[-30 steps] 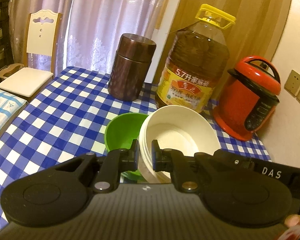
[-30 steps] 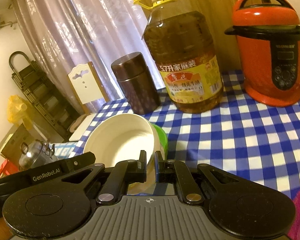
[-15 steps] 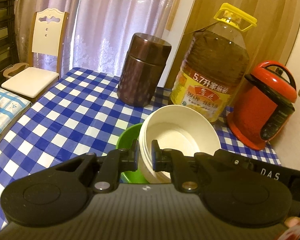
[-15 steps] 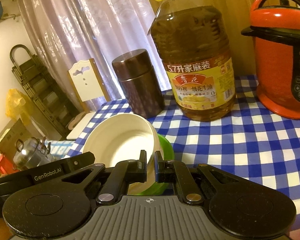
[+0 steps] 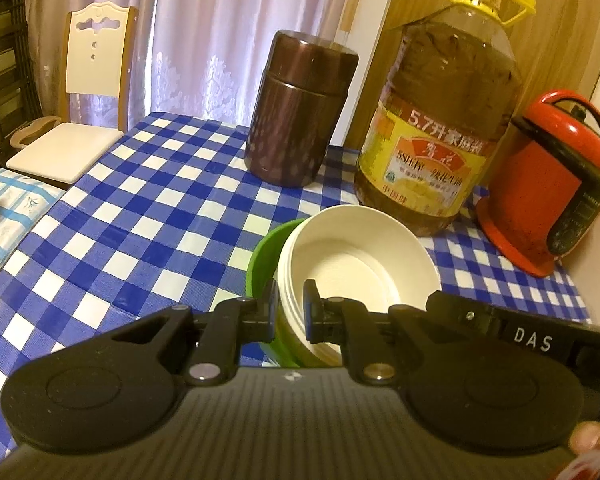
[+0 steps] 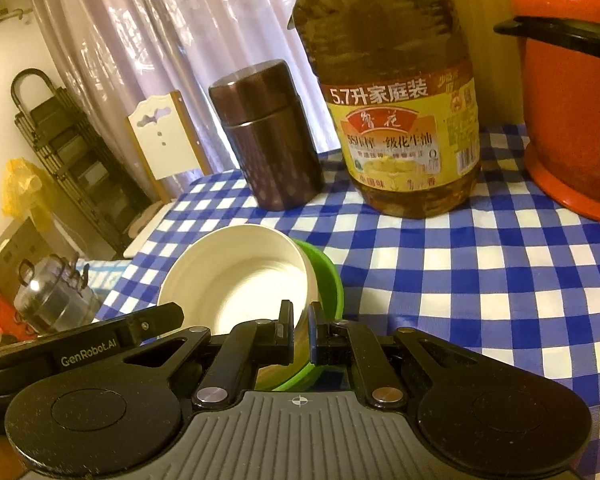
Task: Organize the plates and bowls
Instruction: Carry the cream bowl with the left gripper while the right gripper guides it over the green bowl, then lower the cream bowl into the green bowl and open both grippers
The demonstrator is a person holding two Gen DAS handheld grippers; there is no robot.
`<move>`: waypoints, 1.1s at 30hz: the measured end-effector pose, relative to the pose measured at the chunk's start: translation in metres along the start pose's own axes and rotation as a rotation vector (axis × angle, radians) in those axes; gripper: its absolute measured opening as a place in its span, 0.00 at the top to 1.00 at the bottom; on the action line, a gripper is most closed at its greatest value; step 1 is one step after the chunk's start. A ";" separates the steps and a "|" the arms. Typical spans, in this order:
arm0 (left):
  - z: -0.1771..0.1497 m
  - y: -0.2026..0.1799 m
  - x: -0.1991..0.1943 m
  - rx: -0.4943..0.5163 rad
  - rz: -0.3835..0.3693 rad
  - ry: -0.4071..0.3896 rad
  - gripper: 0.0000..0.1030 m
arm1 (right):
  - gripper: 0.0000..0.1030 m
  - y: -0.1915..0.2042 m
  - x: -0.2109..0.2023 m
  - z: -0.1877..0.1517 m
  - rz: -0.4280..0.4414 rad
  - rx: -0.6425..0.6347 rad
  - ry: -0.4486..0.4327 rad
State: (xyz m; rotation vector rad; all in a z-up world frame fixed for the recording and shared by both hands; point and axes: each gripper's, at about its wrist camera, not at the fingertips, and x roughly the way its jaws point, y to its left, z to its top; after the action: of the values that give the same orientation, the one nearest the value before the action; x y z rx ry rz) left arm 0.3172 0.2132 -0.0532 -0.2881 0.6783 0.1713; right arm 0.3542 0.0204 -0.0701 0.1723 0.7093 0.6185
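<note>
The oil bottle (image 6: 396, 92) carries a yellow label reading "5.7升家庭装"; the tool bodies read "DAS" and "GenRobot.AI". A blue-and-white checked surface (image 5: 148, 216) bears a brown canister (image 5: 300, 108) and a red pressure cooker (image 5: 548, 192), with lilac curtains (image 5: 220, 24) and a white chair (image 5: 80, 104) behind. The left tool (image 5: 290, 312) and right tool (image 6: 300, 330) each clench opposite rims of the white bowl (image 5: 360, 264), nested in the green bowl (image 6: 326, 280).
</note>
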 end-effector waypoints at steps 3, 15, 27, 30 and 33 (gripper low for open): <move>-0.001 0.000 0.002 0.008 0.002 0.005 0.89 | 0.93 -0.001 0.002 -0.001 -0.003 0.000 0.005; -0.004 -0.001 0.006 0.017 0.013 0.014 0.89 | 0.93 -0.003 0.006 -0.003 -0.004 -0.005 0.013; -0.005 -0.002 0.007 0.028 0.016 0.014 0.89 | 0.93 -0.004 0.006 -0.005 -0.004 -0.010 0.007; -0.005 -0.002 0.007 0.033 0.018 0.010 0.87 | 0.93 -0.005 0.006 -0.006 0.002 -0.002 0.003; -0.005 -0.004 0.005 0.046 0.007 -0.013 0.75 | 0.92 -0.008 0.006 -0.005 0.016 0.018 0.002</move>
State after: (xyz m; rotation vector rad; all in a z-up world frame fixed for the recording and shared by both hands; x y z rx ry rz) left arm 0.3184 0.2081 -0.0593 -0.2401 0.6701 0.1640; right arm 0.3580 0.0174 -0.0806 0.1946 0.7162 0.6274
